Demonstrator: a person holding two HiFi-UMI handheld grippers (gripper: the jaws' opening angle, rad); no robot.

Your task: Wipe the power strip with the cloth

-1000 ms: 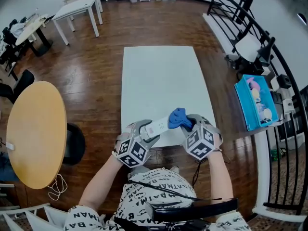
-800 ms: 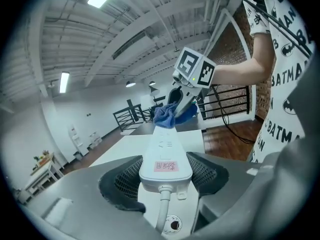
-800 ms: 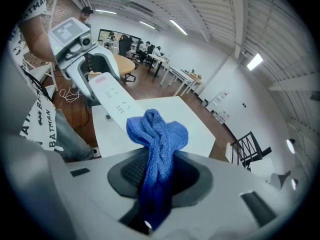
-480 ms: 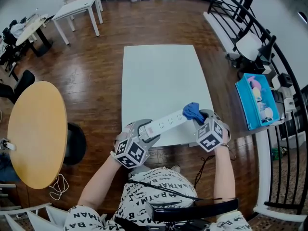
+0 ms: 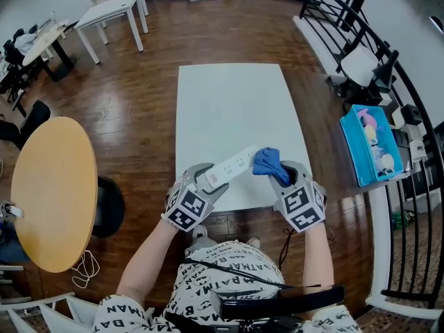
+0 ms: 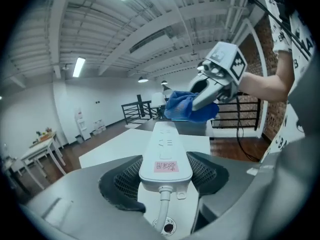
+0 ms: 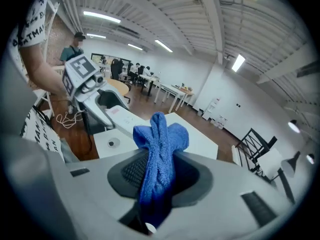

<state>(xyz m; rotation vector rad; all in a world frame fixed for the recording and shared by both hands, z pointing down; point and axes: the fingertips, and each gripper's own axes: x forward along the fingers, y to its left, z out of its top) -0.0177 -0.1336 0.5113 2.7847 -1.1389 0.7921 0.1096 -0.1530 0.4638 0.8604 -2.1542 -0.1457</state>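
Observation:
A white power strip (image 5: 232,167) is held over the near edge of the white table (image 5: 229,109), slanting up and to the right. My left gripper (image 5: 208,180) is shut on its cord end. In the left gripper view the strip (image 6: 165,149) lies between the pads (image 6: 206,170), with a pink label on top. The blue cloth (image 5: 268,162) is clamped in my right gripper (image 5: 282,176) and sits at the strip's far end. In the right gripper view the cloth (image 7: 159,149) stands bunched between the jaws, with the left gripper (image 7: 85,84) and the strip (image 7: 119,115) beyond it.
A round yellow table (image 5: 52,189) stands to the left on the wooden floor. A blue bin (image 5: 369,146) and a black railing (image 5: 409,151) are on the right. White desks (image 5: 114,12) stand far back left. The person's printed shirt (image 5: 229,283) fills the bottom.
The cloth ran along the strip out to its far end, then came back a little. The left gripper and the strip shifted slightly up the picture, and the strip now slants more steeply.

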